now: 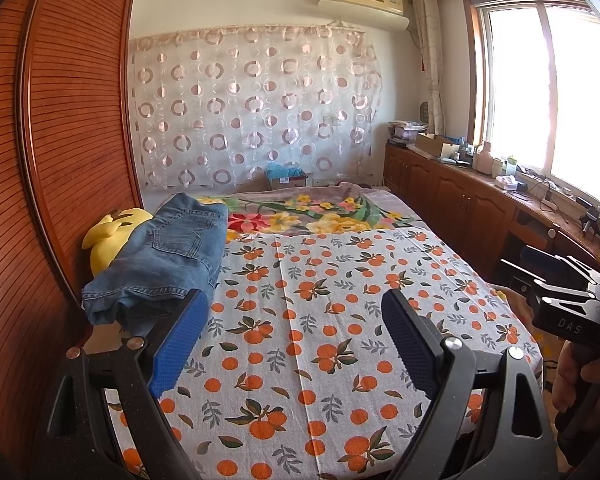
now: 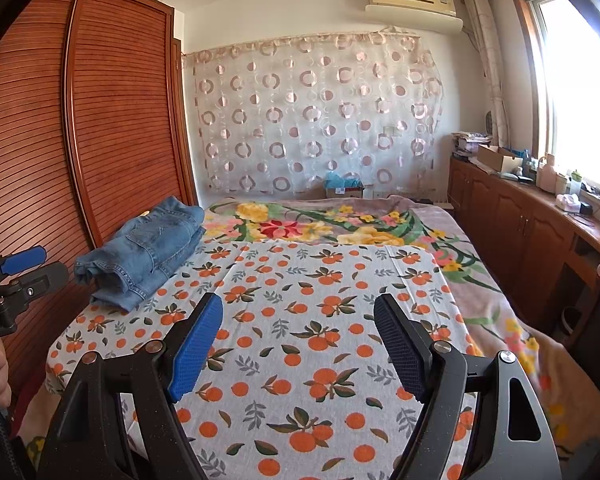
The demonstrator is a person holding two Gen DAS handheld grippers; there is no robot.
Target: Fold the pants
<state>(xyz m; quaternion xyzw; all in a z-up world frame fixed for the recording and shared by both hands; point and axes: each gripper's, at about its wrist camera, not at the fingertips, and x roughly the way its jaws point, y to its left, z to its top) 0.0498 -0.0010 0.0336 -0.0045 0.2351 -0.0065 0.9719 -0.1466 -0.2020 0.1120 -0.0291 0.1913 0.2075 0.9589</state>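
Jeans (image 1: 168,256) sit folded in a stack at the far left of the bed, on the orange-print sheet (image 1: 324,320), just beside the slatted wooden wardrobe (image 1: 68,120). From the left wrist view I see a yellow plush toy (image 1: 112,236) touching their far left side. My left gripper (image 1: 296,336) is spread wide with nothing between the blue pads (image 1: 180,344); it hangs over the sheet, near the jeans but apart from them. My right gripper (image 2: 298,340) is also spread wide and empty, over the middle of the sheet. Writing I can read: "DAS" in pale letters on the black body of the right tool at the right edge of the left view, and part of a white label ending "bot.AI" on the left tool at the left edge of the right view. A floral blanket (image 2: 340,224) lies beyond the sheet. Far wall has a circle-print curtain (image 2: 312,116) and an air conditioner (image 2: 412,0); any brand on it is too small to read. Cluttered wooden cabinets (image 2: 516,216) run along the right under the window.
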